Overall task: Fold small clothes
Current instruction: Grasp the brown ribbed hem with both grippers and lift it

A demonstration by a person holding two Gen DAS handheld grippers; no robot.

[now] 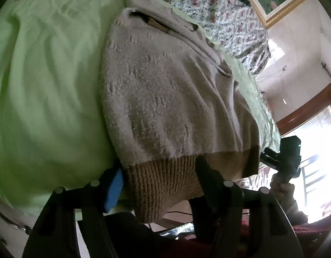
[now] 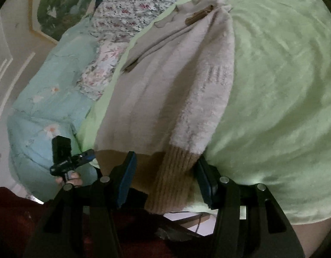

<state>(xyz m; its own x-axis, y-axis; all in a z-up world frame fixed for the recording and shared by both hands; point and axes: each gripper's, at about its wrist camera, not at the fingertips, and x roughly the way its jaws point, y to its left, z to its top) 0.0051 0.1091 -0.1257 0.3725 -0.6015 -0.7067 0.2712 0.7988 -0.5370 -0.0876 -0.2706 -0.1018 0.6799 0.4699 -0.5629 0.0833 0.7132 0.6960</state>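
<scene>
Both grippers straddle the fuzzy cream sweater's point(image 1: 165, 99) ribbed tan hem point(image 2: 171, 180).

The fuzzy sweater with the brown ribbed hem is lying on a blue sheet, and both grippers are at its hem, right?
Not quite: the sheet is light green, not blue, as the left wrist view shows. The rest holds: the sweater lies there, with the left gripper and right gripper at its hem.

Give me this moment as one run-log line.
step: fold sweater | left claw: around ribbed hem, grip unclear | right claw: around hem, grip unclear | sweater: on green sheet
</scene>
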